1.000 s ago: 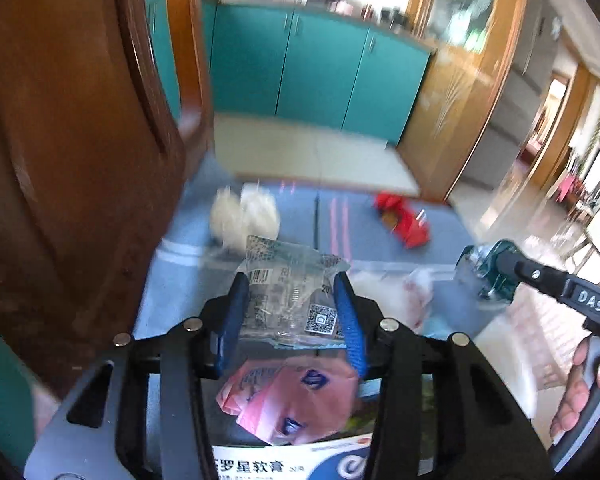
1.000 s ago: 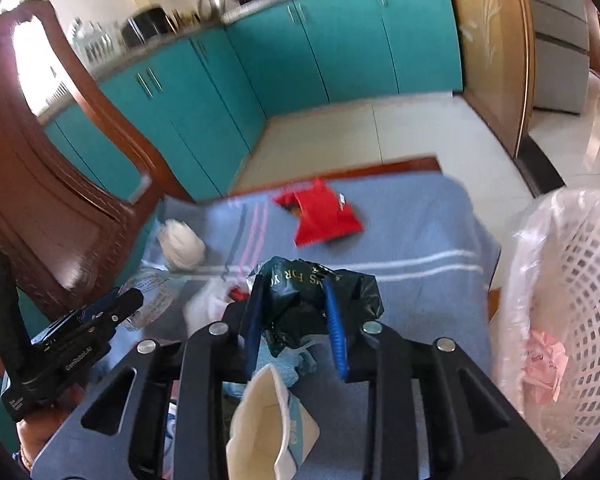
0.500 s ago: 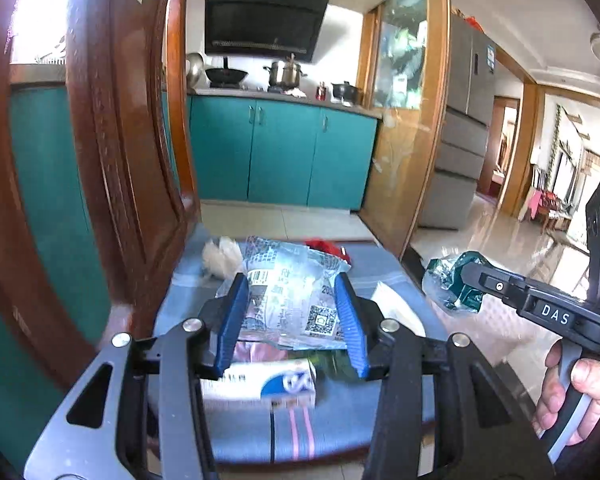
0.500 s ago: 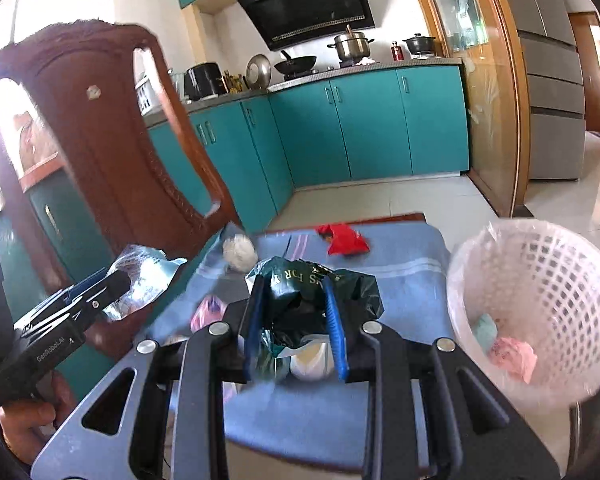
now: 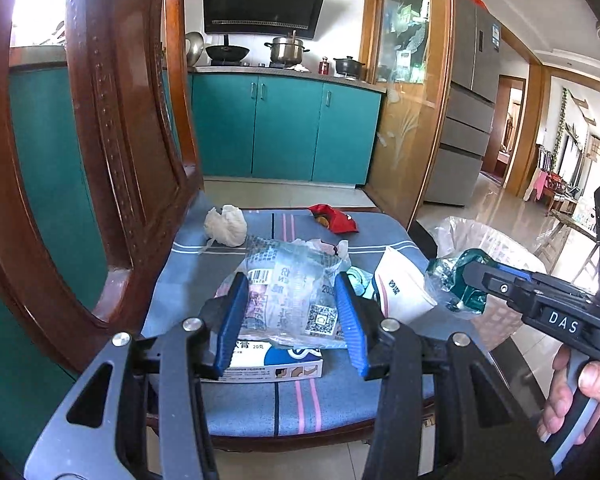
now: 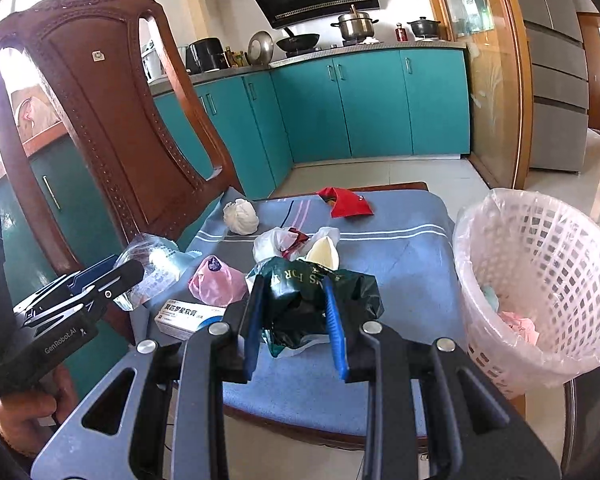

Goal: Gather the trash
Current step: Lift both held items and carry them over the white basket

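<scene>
The left claw (image 5: pixel 292 304), at lower centre of the left wrist view, is clamped on a clear crumpled plastic wrapper (image 5: pixel 292 284) printed with a barcode and a QR code; both blue pads press its sides. The right claw (image 6: pixel 294 308), at lower centre of the right wrist view, is clamped on a crumpled dark green bag (image 6: pixel 320 292) with gold lettering, which bulges out past the right pad. Each claw also appears in the other view: the right one enters from the right edge of the left wrist view, with a hand (image 5: pixel 572 392) on its handle at lower right. Beyond the claws, in mid-frame, lies the blue striped cushion (image 6: pixel 400 256) of a wooden chair (image 6: pixel 112 128), and the remaining trash rests on it: a white and blue medicine box (image 6: pixel 188 316) just left of the right claw, a pink crumpled wrapper (image 6: pixel 216 284) beside it, a white plastic bag (image 6: pixel 272 242) and a pale cup-shaped mask (image 6: pixel 322 252) behind the green bag, a white paper ball (image 6: pixel 241 217) near the chair back, and a red packet (image 6: pixel 348 204) at the far edge. At the right of the right wrist view a white lattice basket (image 6: pixel 540 272) with a plastic liner stands just beside the cushion, with pink and pale blue scraps inside. Teal kitchen cabinets (image 6: pixel 372 104) fill the upper background.
</scene>
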`<state>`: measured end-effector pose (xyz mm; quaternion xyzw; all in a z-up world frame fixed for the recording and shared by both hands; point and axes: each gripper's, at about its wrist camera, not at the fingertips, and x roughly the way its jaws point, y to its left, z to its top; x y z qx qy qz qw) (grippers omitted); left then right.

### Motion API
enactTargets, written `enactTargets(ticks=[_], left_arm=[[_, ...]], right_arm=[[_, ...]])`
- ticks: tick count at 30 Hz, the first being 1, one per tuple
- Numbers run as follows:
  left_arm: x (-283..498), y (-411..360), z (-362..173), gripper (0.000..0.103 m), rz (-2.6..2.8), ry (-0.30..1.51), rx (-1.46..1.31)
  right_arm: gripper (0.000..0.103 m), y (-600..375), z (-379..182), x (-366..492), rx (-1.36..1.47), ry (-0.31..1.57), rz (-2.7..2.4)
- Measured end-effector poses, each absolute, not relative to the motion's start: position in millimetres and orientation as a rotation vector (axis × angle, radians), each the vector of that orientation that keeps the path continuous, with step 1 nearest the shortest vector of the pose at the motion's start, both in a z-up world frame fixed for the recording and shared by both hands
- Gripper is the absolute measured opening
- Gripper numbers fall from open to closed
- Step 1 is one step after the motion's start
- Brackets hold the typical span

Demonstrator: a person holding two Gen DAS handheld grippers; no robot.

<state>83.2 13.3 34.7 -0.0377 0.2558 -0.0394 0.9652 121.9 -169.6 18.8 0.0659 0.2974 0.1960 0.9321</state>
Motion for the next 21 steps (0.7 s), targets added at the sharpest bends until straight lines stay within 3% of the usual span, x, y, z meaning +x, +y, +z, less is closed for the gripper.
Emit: enactTargets(ticks=[21], left_arm=[[85.4, 16.6, 33.2, 0.046, -0.083, 0.532, -0.073]], right_arm=[[0.029, -168.6, 17.8, 122.3, 0.127, 0.612, 0.397]])
